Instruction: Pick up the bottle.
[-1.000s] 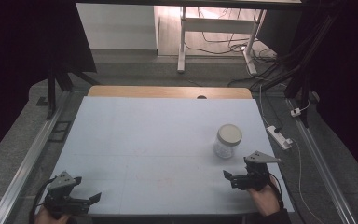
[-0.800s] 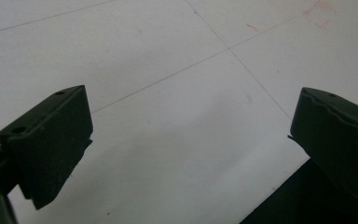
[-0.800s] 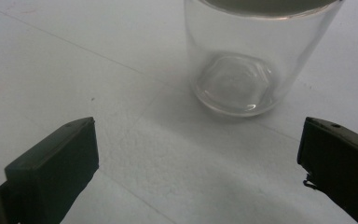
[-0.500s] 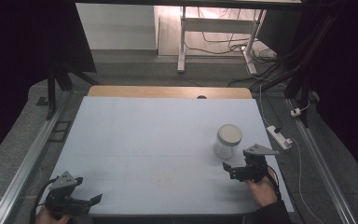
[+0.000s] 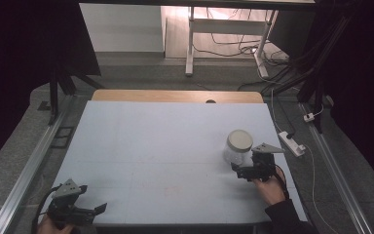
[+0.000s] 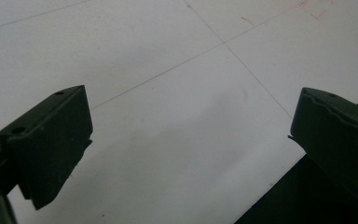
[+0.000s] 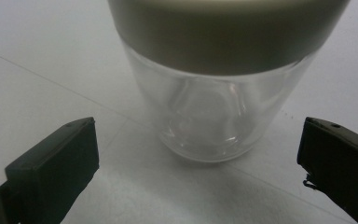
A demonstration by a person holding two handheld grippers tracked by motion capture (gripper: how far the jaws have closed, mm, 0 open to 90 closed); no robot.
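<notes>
I see a clear glass jar [image 5: 237,147] standing upright on the pale table [image 5: 151,146], toward its right side, with a flat pale lid [image 5: 239,140] on top. My right gripper [image 5: 239,170] sits just on the near side of the jar, pointing at it, with the person's right hand [image 5: 269,187] behind it. In the right gripper view the jaws stand wide apart, one at each lower corner, and the jar [image 7: 214,112] rises between and beyond them; neither jaw touches the glass, and nothing is held. The lid [image 7: 228,28] spans the top of that view, and the jar looks empty.

My left gripper [image 5: 90,210] rests low at the near left corner of the table, well apart from the jar. In the left gripper view its jaws are also spread wide with nothing between them but bare table [image 6: 168,93], crossed by thin lines, and the table's near edge runs under the right-hand jaw.
</notes>
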